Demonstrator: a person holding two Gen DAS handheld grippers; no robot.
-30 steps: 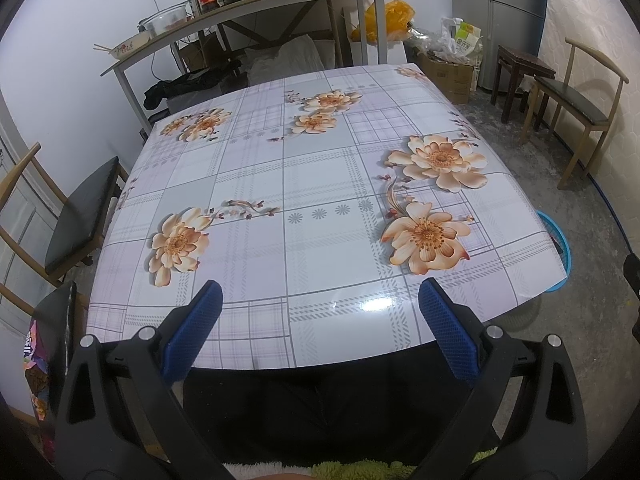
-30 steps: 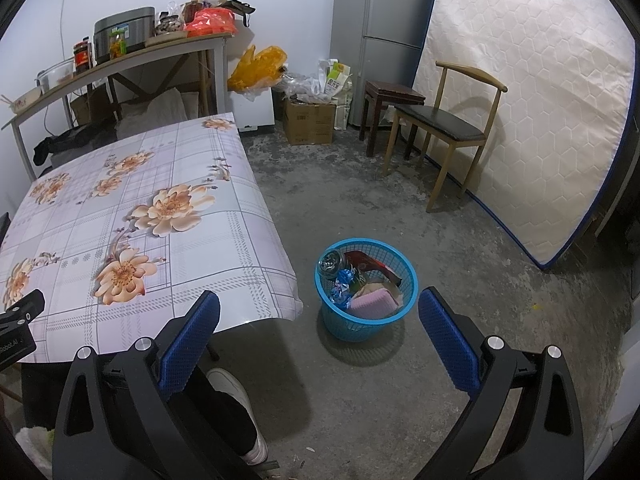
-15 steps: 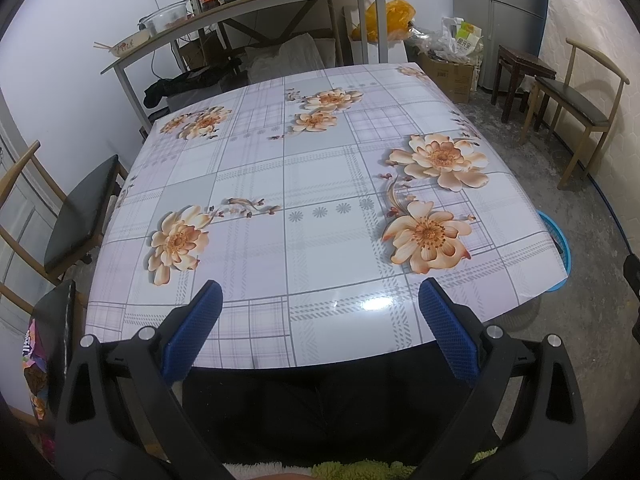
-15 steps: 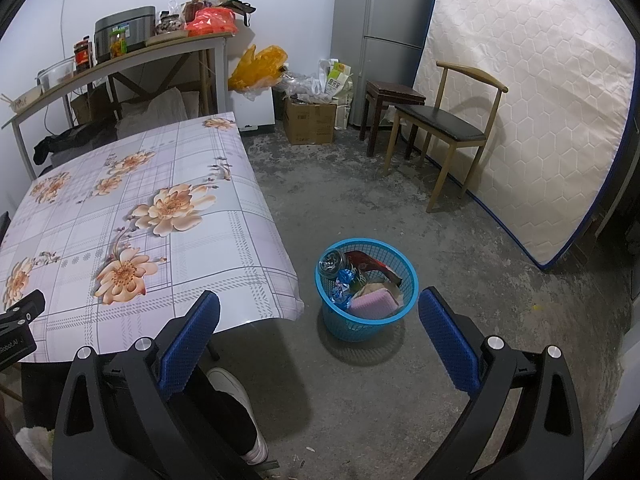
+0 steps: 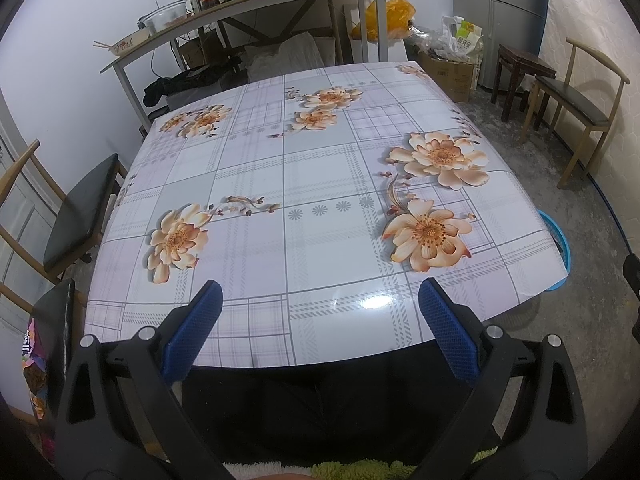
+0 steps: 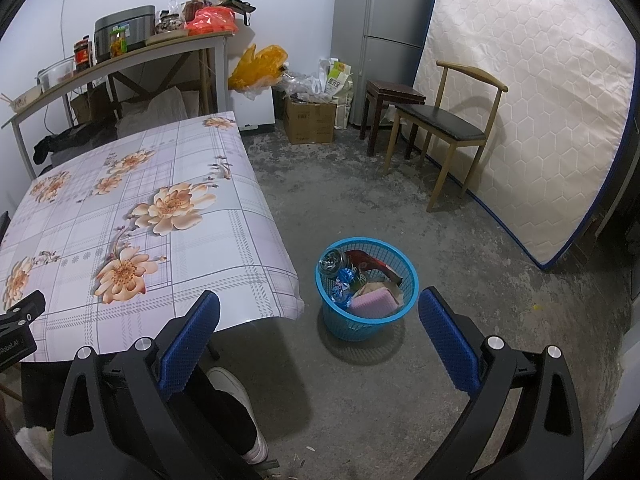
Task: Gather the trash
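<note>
A blue mesh trash basket (image 6: 384, 312) stands on the floor by the table's right corner, holding a can, wrappers and a pink sponge (image 6: 372, 305). Its rim (image 5: 558, 236) peeks out past the table in the left wrist view. The table (image 5: 320, 240) wears a floral cloth with nothing lying on it. My left gripper (image 5: 318, 332) hangs open over the near table edge, nothing between its blue pads. My right gripper (image 6: 319, 340) is open above the floor, just short of the basket.
A wooden chair (image 6: 444, 128), a dark stool (image 6: 394, 96), a fridge (image 6: 380, 20) and a leaning mattress (image 6: 532, 100) line the right side. A shelf (image 5: 248, 4) with jars and a cooker stands behind the table. Another chair (image 5: 76, 212) sits left. A person's shoe (image 6: 236, 392) is below.
</note>
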